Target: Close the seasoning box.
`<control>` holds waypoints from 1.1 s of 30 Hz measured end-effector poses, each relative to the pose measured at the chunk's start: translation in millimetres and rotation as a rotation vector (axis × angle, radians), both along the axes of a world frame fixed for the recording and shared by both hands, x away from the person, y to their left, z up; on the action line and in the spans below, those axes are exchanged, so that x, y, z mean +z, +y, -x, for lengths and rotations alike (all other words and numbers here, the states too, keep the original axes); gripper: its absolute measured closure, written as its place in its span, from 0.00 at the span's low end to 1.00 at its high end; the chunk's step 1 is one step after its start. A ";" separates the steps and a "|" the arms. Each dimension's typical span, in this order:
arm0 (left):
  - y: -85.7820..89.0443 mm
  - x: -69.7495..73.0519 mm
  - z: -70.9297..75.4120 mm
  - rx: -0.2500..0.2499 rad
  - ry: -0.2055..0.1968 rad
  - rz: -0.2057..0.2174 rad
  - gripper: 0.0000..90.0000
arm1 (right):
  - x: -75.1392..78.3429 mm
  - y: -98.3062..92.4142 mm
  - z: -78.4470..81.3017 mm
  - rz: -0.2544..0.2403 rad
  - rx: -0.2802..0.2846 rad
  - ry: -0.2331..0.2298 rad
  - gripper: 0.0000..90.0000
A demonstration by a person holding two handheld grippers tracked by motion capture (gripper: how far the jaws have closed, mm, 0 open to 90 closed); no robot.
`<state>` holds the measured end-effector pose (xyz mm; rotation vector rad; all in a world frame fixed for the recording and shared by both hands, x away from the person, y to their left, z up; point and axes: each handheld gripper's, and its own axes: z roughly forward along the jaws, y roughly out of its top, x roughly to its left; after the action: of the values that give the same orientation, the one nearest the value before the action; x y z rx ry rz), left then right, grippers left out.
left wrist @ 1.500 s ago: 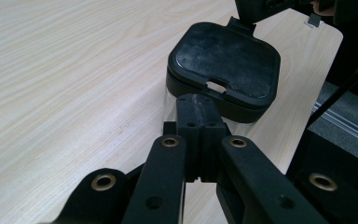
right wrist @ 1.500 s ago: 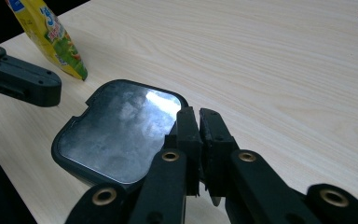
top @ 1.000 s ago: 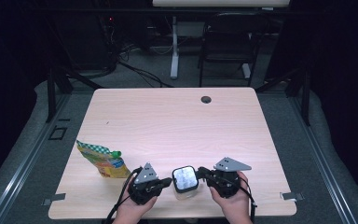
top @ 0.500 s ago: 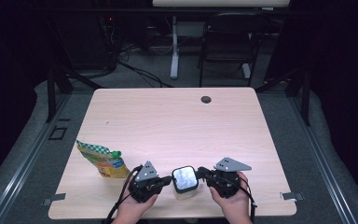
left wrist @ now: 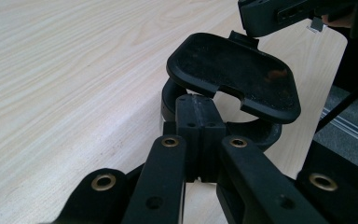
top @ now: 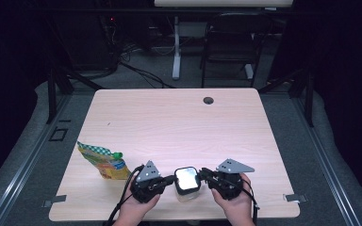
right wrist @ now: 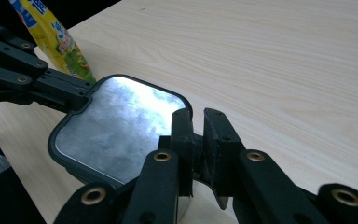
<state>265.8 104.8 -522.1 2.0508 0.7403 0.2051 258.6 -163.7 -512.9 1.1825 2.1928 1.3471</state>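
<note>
Jar (top: pixel 187 184) sits between left tool (top: pixel 168 180) and right tool (top: pixel 204 175); both touching.

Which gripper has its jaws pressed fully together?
The left gripper: its jaws meet. On the right gripper, the jaws, just opening, show a gap with something dark between.

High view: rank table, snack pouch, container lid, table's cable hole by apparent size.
1. Table
2. Snack pouch
3. Container lid, clearly smaller than the pouch
4. Cable hole
</note>
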 end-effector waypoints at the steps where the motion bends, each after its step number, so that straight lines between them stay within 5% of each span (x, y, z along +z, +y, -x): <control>1: -0.4 0.8 0.2 0.003 -0.003 -0.005 1.00 | 2.3 0.2 0.7 0.008 0.005 -0.005 0.90; 14: -7.6 11.4 -1.5 -0.018 -0.023 0.009 1.00 | 9.6 5.4 31.7 0.140 0.072 -0.076 0.75; 33: -16.6 24.2 -3.8 -0.026 -0.039 0.011 1.00 | -2.4 12.2 43.2 0.129 0.075 -0.078 0.60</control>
<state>269.6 88.3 -497.8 2.0395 0.6886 0.2251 215.4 -151.6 -515.3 0.9940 2.2513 1.2369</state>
